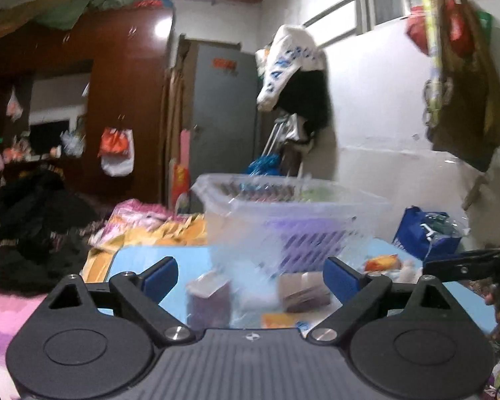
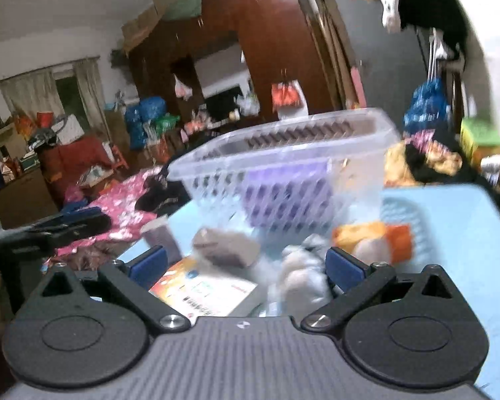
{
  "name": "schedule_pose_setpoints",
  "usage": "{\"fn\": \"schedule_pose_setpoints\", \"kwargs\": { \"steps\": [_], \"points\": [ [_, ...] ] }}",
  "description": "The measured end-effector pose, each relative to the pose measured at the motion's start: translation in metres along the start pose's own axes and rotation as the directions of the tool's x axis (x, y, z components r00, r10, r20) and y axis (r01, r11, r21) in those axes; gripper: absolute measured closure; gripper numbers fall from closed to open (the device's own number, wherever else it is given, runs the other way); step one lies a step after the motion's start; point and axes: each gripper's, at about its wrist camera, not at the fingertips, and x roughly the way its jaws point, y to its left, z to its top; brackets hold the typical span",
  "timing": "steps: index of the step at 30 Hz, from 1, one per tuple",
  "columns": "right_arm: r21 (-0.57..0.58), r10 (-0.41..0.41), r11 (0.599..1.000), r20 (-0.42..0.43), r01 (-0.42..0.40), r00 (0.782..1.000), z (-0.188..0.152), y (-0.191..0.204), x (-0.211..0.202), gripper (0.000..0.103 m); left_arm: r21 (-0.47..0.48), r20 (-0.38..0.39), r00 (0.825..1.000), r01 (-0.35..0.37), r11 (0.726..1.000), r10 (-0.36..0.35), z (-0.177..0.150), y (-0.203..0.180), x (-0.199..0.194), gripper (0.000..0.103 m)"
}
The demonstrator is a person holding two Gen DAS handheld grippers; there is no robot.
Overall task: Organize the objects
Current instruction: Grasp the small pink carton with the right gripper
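Observation:
A clear plastic basket (image 1: 293, 213) with a purple item inside stands on a light blue table (image 1: 143, 256); it also shows in the right wrist view (image 2: 283, 163). My left gripper (image 1: 250, 280) is open and empty, just short of a dark jar with a white lid (image 1: 210, 300) and a brown packet (image 1: 303, 291). My right gripper (image 2: 246, 266) is open and empty above an orange-and-white box (image 2: 203, 288), a brown packet (image 2: 226, 246), a white crumpled item (image 2: 300, 273) and an orange snack bag (image 2: 373, 236). Both views are blurred.
A blue bag (image 1: 423, 233) sits at the table's far right. Dark clothes (image 1: 33, 220) and pink bedding (image 2: 116, 206) lie left of the table. A brown wardrobe (image 1: 116, 100) and a grey door (image 1: 223, 110) stand behind. The other gripper's arm (image 1: 466, 263) enters from the right.

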Motion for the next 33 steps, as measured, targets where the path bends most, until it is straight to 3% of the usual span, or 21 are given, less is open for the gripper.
{"fn": "schedule_pose_setpoints", "kwargs": {
  "steps": [5,9,15,19,23,33],
  "points": [
    [-0.045,-0.023,0.999,-0.054,0.020,0.998,0.013,0.028,0.032,0.000,-0.127,-0.071,0.997,0.019,0.992,-0.028,-0.004,0.027,0.020,0.008],
    [-0.022,-0.082,0.997,-0.178,0.079,0.981,0.022,0.036,0.076,0.000,-0.097,-0.083,0.996,-0.020,0.995,0.012,-0.010,0.028,0.022,0.008],
    [-0.063,-0.168,0.986,-0.236,0.158,0.957,0.014,0.049,0.107,0.004,-0.143,-0.111,0.994,-0.040,0.989,0.024,-0.015,0.045,0.028,0.008],
    [-0.090,-0.171,0.984,-0.293,0.151,0.941,0.008,0.048,0.120,0.013,-0.143,-0.140,0.990,-0.037,0.989,0.017,-0.017,0.044,0.042,0.008],
    [-0.121,-0.186,0.980,-0.303,0.156,0.935,0.005,0.052,0.118,0.018,-0.156,-0.161,0.987,-0.032,0.987,0.007,-0.019,0.042,0.053,0.008],
    [-0.136,-0.180,0.979,-0.201,0.155,0.963,0.017,0.047,0.070,0.019,-0.152,-0.179,0.983,-0.078,0.985,0.050,-0.020,0.035,0.061,0.009]
  ]
}}
